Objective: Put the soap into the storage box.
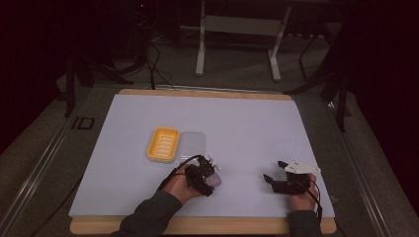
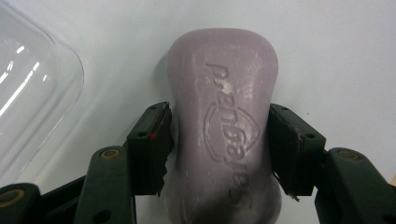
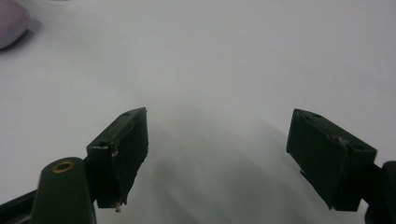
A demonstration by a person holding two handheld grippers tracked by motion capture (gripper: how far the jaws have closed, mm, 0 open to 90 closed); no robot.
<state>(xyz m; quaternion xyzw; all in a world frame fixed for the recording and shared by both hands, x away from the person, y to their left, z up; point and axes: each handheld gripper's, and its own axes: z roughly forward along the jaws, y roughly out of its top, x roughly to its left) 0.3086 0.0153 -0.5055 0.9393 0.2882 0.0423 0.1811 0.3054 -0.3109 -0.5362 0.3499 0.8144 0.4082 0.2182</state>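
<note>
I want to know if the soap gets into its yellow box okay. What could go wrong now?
The purple soap is smooth and rounded, and the left gripper pinches it only at its narrow waist, so it might slip or twist out when lifted. The clear lid lies right beside the soap and the yellow dish, so the soap or gripper could bump it. The right gripper rests open, too far away to catch anything.

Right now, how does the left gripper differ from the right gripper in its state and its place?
The left gripper is shut on the purple soap bar; the right gripper is open, with nothing between its jaws. The left gripper sits beside the yellow soap dish and clear lid; the right is farther off. Both are hand-held above the white mat.
</note>
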